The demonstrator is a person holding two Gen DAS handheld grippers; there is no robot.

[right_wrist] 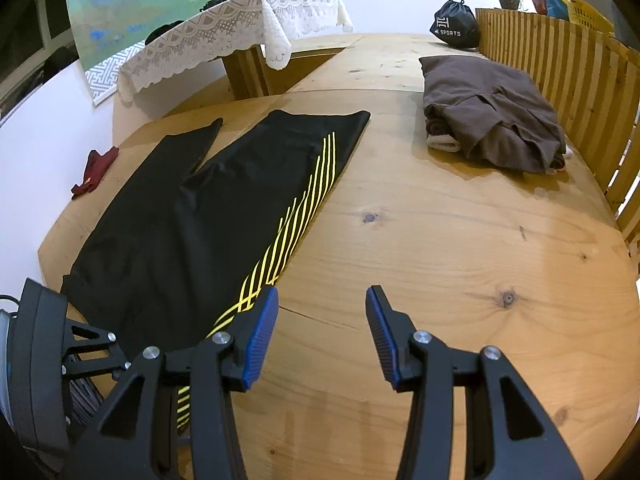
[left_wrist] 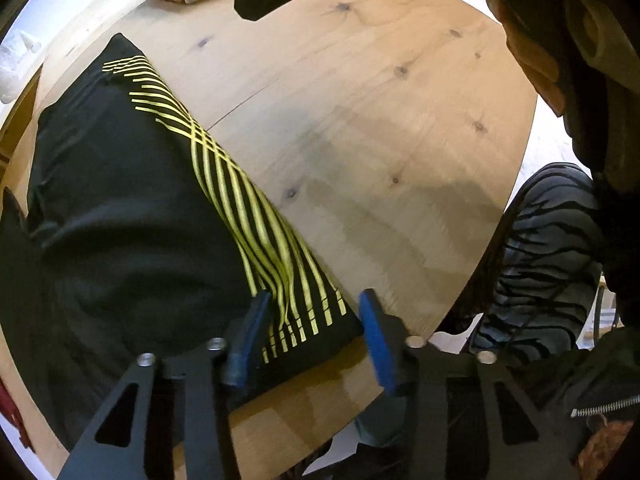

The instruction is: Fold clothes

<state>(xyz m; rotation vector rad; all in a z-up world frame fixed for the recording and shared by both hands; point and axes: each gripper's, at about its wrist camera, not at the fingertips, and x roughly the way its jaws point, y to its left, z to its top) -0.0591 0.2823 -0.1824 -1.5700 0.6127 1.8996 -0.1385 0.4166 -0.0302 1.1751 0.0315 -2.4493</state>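
On the round wooden table (right_wrist: pixel 440 248) I see black trousers (right_wrist: pixel 168 232) with yellow stripes lying flat, legs stretched toward the far edge. A folded brown garment (right_wrist: pixel 492 120) sits well apart to the right, on top of other folded pieces, beside a slatted wooden rail (right_wrist: pixel 568 64). A black drawstring bag (right_wrist: pixel 456 24) stands at the far rim; I cannot tell what it holds. A yellow basket (right_wrist: pixel 588 12) rests behind the rail, contents unseen. My left gripper (left_wrist: pixel 316 320) points steeply down at the striped near corner of the trousers, its blue pads (left_wrist: pixel 378 344) part open astride that corner, not yet pinching it. My right gripper (right_wrist: pixel 322 320) angles down over bare wood just beside the trousers, jaws part open and empty.
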